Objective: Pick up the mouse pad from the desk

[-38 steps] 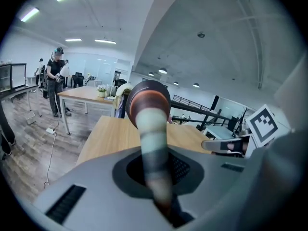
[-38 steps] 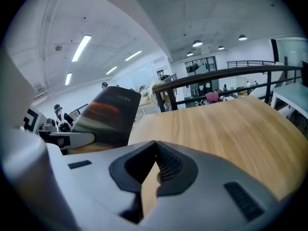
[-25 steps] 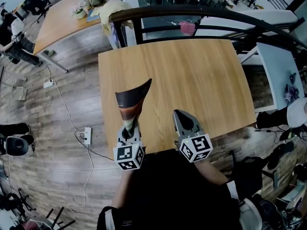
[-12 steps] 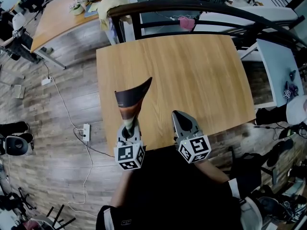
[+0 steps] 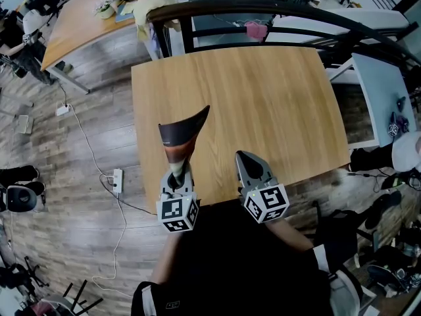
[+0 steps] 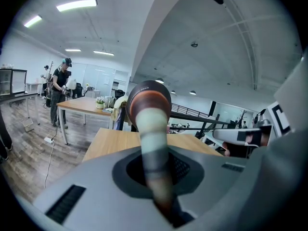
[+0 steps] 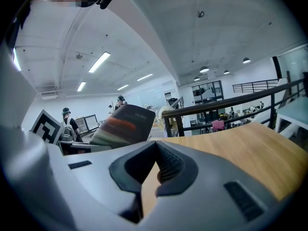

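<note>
The mouse pad point(image 5: 180, 137) is a dark sheet with orange and pale bands, bent and lifted off the wooden desk point(image 5: 263, 97). My left gripper point(image 5: 175, 172) is shut on its near end, and the pad fans out away from me above the desk's left part. In the left gripper view the pad point(image 6: 151, 124) stands up edge-on between the jaws. My right gripper point(image 5: 245, 158) hovers over the desk's near edge, shut on nothing. The right gripper view shows the pad point(image 7: 124, 124) at its left.
A dark railing point(image 5: 276, 12) runs behind the desk. Another wooden table point(image 5: 85, 25) with items on it stands at the far left. A power strip and cable point(image 5: 118, 184) lie on the floor at the left. A white table point(image 5: 385, 97) is at the right.
</note>
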`<state>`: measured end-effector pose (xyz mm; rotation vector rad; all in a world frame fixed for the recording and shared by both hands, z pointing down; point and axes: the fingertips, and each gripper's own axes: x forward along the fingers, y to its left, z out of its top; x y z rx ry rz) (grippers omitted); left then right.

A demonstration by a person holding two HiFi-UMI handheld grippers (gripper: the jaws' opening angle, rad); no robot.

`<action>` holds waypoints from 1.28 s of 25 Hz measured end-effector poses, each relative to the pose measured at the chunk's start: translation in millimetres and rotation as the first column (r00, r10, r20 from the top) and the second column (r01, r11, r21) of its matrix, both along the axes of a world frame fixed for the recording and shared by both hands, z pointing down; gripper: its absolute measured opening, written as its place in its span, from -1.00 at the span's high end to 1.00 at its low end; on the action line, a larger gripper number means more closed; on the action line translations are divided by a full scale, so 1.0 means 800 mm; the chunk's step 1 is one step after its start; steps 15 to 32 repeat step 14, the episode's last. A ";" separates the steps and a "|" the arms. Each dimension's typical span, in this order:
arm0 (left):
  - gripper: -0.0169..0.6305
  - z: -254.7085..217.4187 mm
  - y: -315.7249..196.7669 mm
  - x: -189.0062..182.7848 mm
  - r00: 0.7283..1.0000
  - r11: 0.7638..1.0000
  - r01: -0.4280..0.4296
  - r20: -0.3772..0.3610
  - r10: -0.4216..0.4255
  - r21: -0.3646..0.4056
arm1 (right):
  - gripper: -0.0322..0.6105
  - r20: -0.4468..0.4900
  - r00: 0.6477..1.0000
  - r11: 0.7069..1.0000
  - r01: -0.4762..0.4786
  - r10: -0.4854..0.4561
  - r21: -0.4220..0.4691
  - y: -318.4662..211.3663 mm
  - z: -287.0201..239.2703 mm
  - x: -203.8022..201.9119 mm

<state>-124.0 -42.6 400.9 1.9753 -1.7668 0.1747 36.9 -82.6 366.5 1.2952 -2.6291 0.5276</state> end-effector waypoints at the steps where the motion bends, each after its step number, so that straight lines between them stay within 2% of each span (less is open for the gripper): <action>1: 0.81 0.000 0.000 0.000 1.000 1.000 -0.001 0.000 0.001 0.000 | 0.80 0.000 1.000 1.000 0.001 -0.001 -0.002 0.000 0.000 0.000; 32: 0.81 0.004 0.005 0.004 1.000 1.000 0.001 -0.002 -0.001 -0.010 | 0.80 -0.004 1.000 1.000 0.008 -0.008 -0.006 0.005 0.004 0.002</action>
